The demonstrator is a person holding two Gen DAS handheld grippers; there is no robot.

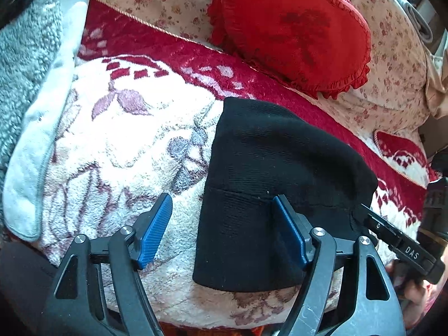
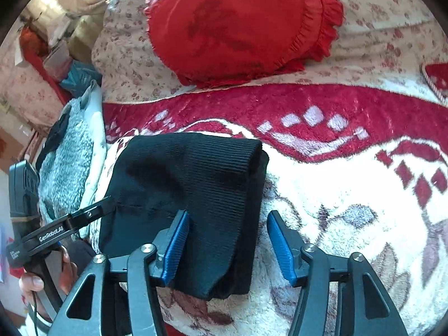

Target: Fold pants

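The folded black ribbed knit pants [image 2: 190, 190] are lying in a compact bundle on the white plush blanket with dark red border and mauve flower pattern [image 2: 350, 196], which is covering the bed. The far folded edge of the pants is sitting just before the red border band, and the near edge is reaching toward the front rim of the blanket. To the right of the pants, in the right wrist view, a wide bare stretch of blanket is staying free. On the other side, the grey fleece cloth [image 1: 30, 44] with a pale lining is lying near, with a strip of blanket between it and the pants in the left wrist view. The red heart-shaped cushion with ruffled edge [image 1: 291, 28] is resting farther back on the cream floral bedcover [image 1: 392, 64], well apart from the pants. The left gripper [image 1: 221, 232] is pointing steeply down; its jaws are standing wide open and are gripping nothing, with one blue pad [image 1: 288, 232] over the pants' left part and the other over bare blanket. The right gripper [image 2: 226, 243] is also tilting downward, jaws spread wide around the pants' right edge, holding nothing. A hand [image 2: 47, 274] is holding the left gripper's handle.
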